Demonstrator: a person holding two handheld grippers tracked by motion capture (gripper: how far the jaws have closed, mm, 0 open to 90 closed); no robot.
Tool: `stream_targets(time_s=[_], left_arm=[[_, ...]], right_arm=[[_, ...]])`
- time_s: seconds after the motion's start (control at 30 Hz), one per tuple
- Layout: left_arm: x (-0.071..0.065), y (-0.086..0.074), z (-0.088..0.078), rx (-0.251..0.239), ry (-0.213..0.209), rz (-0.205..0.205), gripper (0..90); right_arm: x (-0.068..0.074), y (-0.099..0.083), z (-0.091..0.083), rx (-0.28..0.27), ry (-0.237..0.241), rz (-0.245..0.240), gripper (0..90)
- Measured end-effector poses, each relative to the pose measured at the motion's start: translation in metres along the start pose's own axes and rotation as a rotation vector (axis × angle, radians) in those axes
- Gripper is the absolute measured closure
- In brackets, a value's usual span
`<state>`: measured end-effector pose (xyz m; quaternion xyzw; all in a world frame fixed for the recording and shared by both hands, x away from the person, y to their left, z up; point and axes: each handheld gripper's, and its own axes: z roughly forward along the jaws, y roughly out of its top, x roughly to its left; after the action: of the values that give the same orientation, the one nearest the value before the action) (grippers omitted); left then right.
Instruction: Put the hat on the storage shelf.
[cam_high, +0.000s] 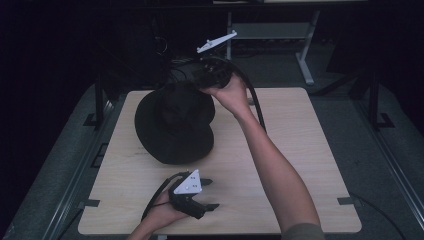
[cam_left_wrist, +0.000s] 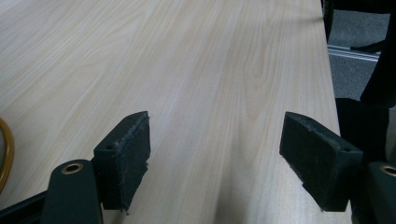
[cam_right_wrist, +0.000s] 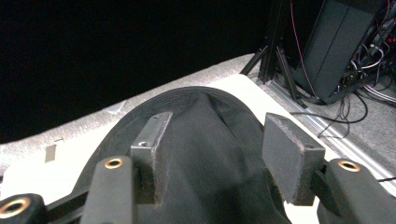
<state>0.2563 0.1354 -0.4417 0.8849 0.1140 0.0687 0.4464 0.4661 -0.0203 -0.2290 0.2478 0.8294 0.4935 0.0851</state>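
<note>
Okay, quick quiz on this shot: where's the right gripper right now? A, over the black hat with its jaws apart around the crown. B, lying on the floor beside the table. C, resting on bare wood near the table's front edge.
A: the right gripper has its jaws spread either side of the black hat's crown fabric.

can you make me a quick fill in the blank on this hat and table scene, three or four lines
1. The hat lying on the table is ____ in colour.
2. The right gripper has its jaws ____, with the hat's crown between them.
3. The left gripper is open above bare ____ tabletop.
4. In the high view, the gripper nearer the person is the ____ one.

Missing words: black; open; wooden; left
</note>
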Motion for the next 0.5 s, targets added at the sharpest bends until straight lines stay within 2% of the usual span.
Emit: stream_targets(time_s=[0.17,0.37,0.5], left_arm=[[0.001,0.0,0.0,-0.006,0.003,-0.006,23.9],[0.001,0.0,0.001,-0.004,0.002,-0.012,23.8],[0.001,0.0,0.001,-0.002,0.008,0.0,23.8]], right_arm=[[-0.006,-0.012,-0.014,-0.009,0.014,0.03,39.3],[-0.008,-0.023,-0.021,-0.021,0.012,0.042,38.6],[-0.01,-0.03,-0.024,-0.027,0.012,0.05,37.8]])
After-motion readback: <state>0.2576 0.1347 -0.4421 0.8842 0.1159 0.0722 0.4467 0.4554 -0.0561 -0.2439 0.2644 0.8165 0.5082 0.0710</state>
